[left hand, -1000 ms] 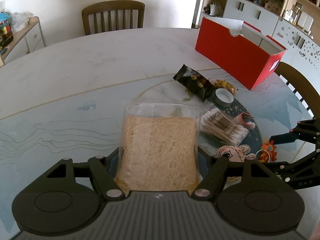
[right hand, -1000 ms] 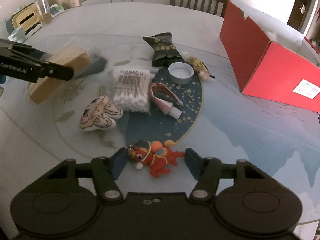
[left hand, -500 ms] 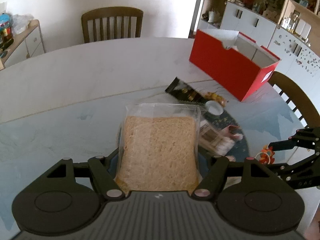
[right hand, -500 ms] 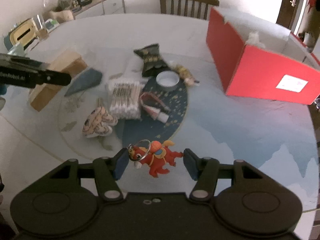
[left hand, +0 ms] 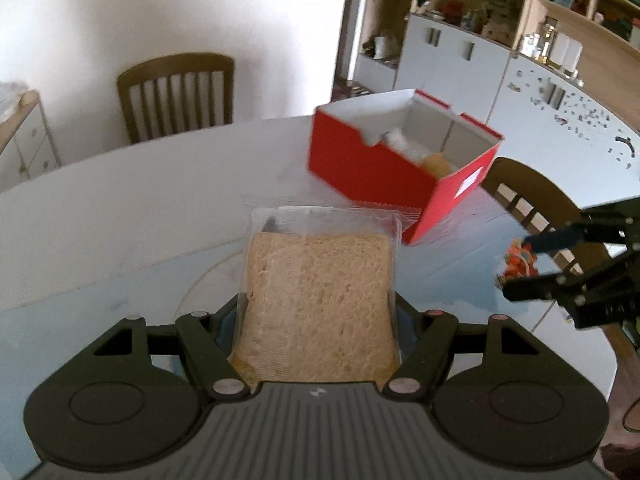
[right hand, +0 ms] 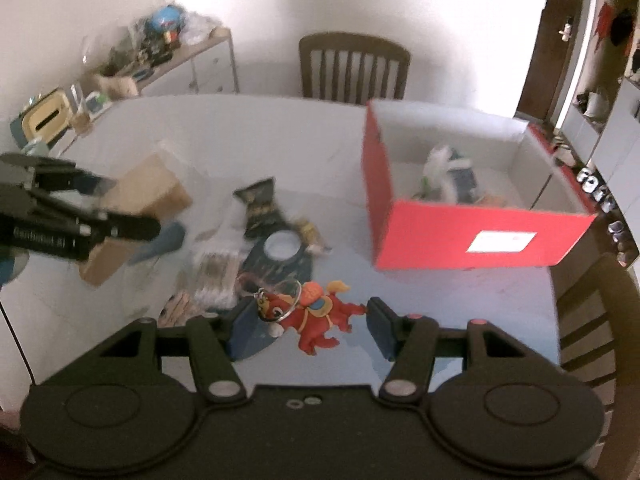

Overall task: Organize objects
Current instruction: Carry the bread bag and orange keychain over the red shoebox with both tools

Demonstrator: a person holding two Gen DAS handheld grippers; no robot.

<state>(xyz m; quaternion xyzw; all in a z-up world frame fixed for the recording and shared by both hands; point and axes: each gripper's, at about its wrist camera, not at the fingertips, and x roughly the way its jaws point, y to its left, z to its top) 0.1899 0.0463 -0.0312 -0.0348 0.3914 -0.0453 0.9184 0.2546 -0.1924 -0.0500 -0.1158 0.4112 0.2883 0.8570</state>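
Observation:
My left gripper (left hand: 316,316) is shut on a clear-wrapped slice of bread (left hand: 318,304) and holds it in the air above the table. My right gripper (right hand: 306,320) is shut on a red toy horse keyring (right hand: 316,316), also lifted off the table. An open red box (left hand: 400,172) stands ahead and to the right in the left wrist view, with a few items inside. The same red box (right hand: 472,232) sits to the upper right in the right wrist view. Each gripper shows in the other's view: the right gripper (left hand: 520,268) with the toy, the left gripper (right hand: 120,208) with the bread.
On the table lie a dark snack packet (right hand: 260,208), a round white lid (right hand: 282,246), a pack of cotton swabs (right hand: 214,276) and a small plush toy (right hand: 180,310). Wooden chairs (right hand: 354,68) stand around the table; a chair back (left hand: 532,208) is near the box.
Both grippers have risen with their loads, so the table and its items look farther off. The red box's inside has come into view.

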